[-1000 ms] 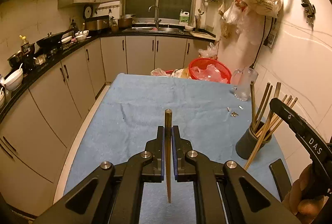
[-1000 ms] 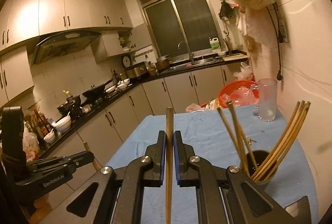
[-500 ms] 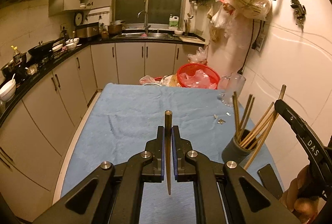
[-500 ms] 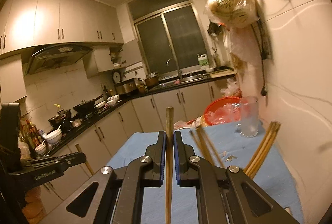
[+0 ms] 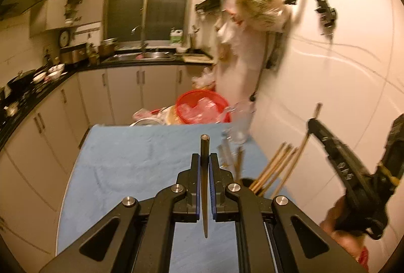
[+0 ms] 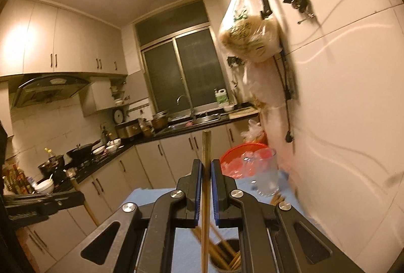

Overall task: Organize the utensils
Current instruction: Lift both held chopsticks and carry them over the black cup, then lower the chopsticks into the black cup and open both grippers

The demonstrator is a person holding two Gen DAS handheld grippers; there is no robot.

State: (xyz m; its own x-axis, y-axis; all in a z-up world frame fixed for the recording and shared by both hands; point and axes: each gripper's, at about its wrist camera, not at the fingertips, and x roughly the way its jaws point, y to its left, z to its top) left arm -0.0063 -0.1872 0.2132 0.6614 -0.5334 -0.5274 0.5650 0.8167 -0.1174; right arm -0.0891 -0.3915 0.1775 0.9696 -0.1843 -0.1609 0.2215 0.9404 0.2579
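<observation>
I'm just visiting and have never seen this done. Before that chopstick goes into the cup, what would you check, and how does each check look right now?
1. Right tongs grip their chopstick: ok, clamped between both pads.
2. Left tongs grip the dark chopstick: ok, held the same way.
3. Right chopstick's lower tip over the holder cup: ok, it points down at the cup's mouth.
4. Room in the cup: cannot tell; several chopsticks already lean in it.
5. Glass mug out of the way: ok, it stands farther back on the blue cloth.
6. Sharp view: not ok, both pictures are motion-blurred.
</observation>
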